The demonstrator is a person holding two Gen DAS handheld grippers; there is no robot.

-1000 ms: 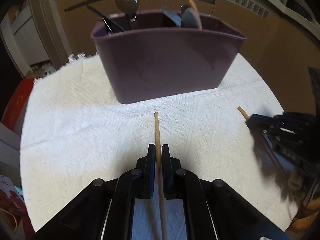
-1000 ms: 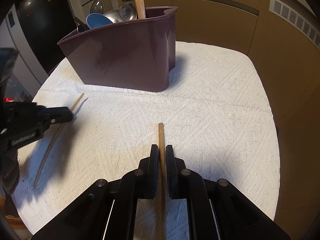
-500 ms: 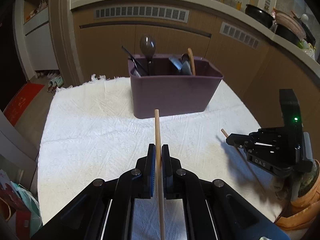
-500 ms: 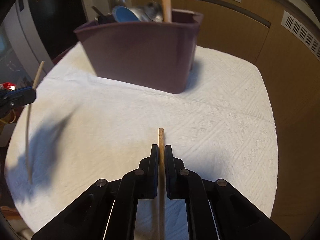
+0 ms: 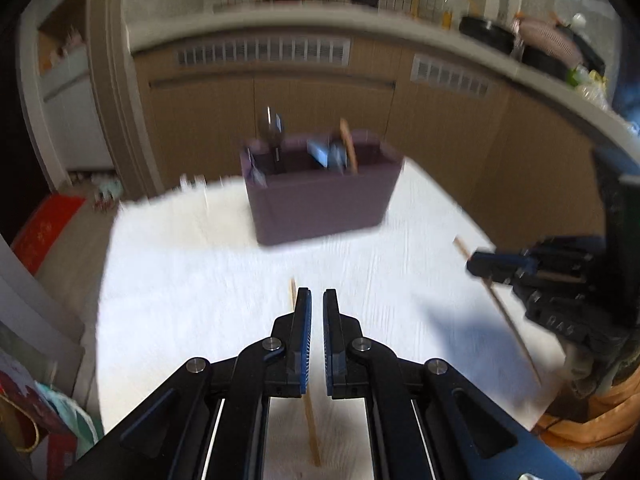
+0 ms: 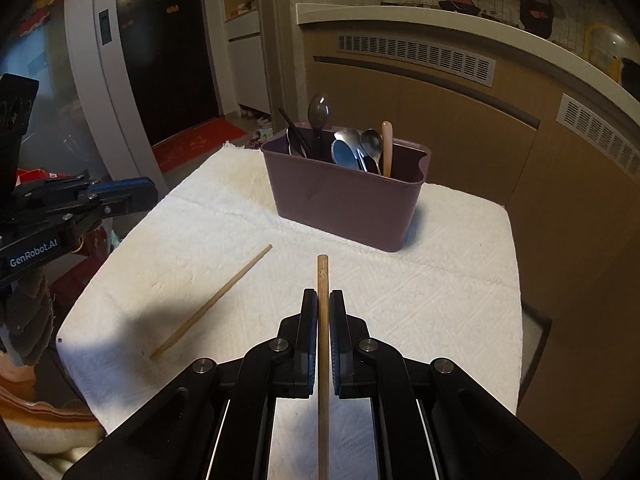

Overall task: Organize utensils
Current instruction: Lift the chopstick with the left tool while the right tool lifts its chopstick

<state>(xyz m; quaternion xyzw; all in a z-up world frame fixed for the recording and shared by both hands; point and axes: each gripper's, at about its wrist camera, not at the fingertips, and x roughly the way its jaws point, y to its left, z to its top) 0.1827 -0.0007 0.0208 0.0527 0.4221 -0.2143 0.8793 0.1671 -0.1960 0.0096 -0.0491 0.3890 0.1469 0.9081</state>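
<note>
A purple utensil holder (image 5: 320,208) (image 6: 344,204) stands at the far side of the white towel (image 6: 440,280), with spoons and a wooden handle sticking out of it. My right gripper (image 6: 323,292) (image 5: 476,266) is shut on a wooden chopstick (image 6: 322,356), held above the towel. A second chopstick (image 6: 212,302) (image 5: 312,428) lies loose on the towel, below my left gripper. The left gripper (image 5: 317,294) (image 6: 148,192) hovers over the towel's left side. Its jaws are nearly together and only towel shows in the thin gap.
Brown cabinets (image 6: 460,120) with vent grilles stand behind the table, under a counter (image 5: 500,40) crowded with pots. The towel's right edge (image 6: 516,288) drops off toward the cabinets. A red mat (image 6: 200,140) lies on the floor at the left. The left wrist view is blurred.
The chopstick that was between my left jaws has left them and now lies on the towel. Both grippers have risen and drawn back from the holder. The right one kept its chopstick.
</note>
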